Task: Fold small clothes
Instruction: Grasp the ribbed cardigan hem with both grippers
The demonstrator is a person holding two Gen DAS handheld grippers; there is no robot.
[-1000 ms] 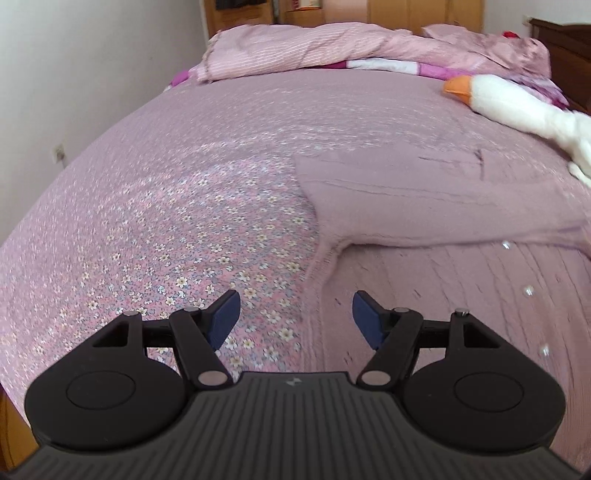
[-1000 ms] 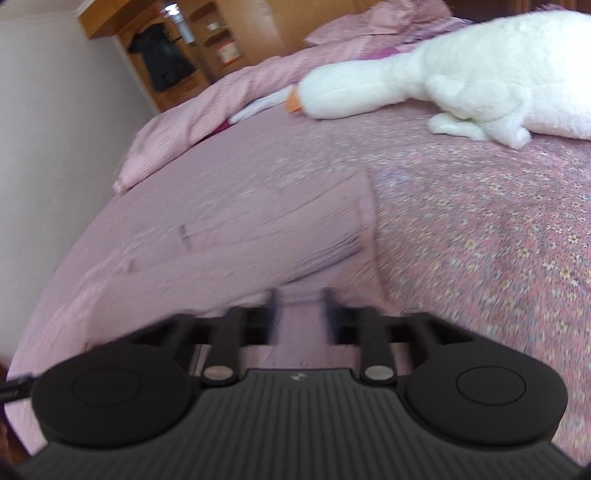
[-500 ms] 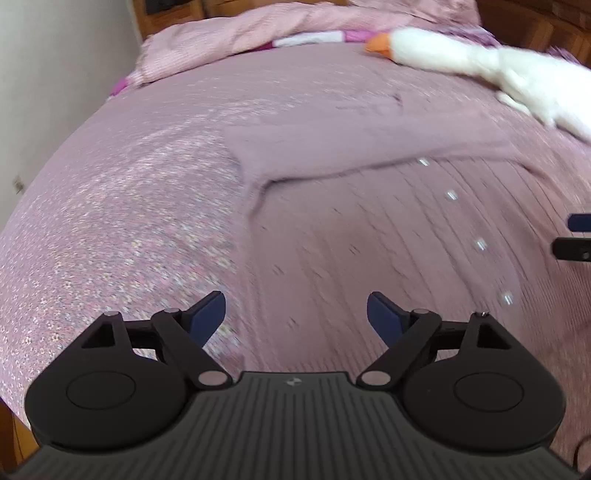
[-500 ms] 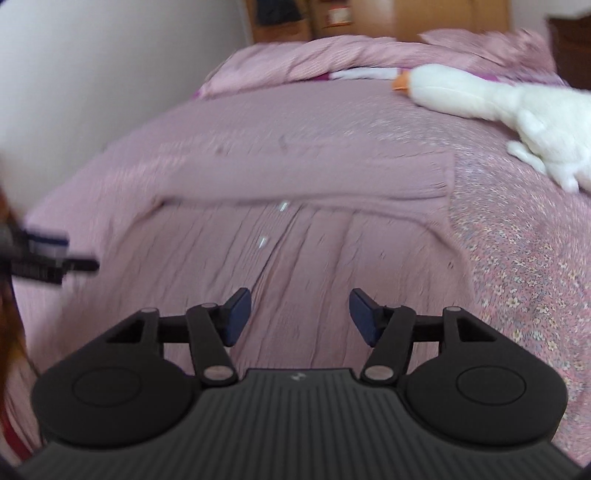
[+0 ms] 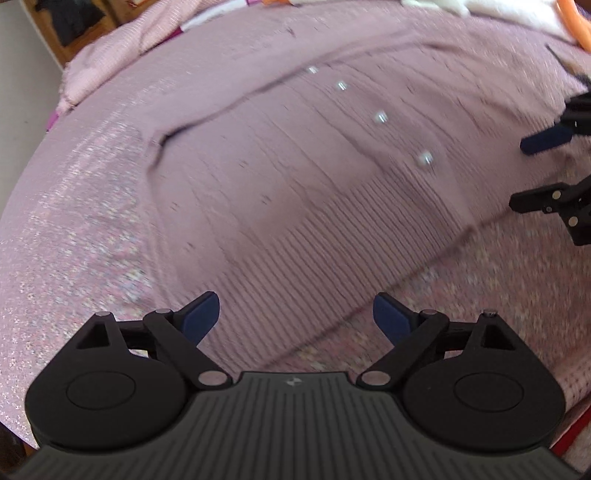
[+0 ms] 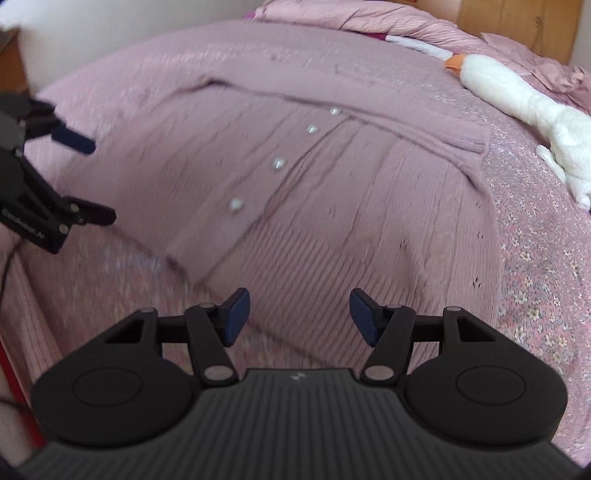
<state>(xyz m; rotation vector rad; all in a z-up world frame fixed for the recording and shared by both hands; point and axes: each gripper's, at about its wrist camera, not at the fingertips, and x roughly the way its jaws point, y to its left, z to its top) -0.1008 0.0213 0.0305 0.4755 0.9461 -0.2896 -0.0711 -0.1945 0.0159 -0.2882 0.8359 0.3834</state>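
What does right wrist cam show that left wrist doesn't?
Right wrist only: the white plush goose whole, with its orange beak, and the folded sleeve's cuff.

Left wrist only: dark clothes hanging in a wooden wardrobe, top left.

Both: the pink knit cardigan lying buttoned on the floral bedsheet, its hem nearest; left gripper opening, right gripper open, both empty.

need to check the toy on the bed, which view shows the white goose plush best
The right wrist view: the goose plush shows its orange beak, neck and most of its body. The left wrist view catches only white and orange scraps at its top edge.
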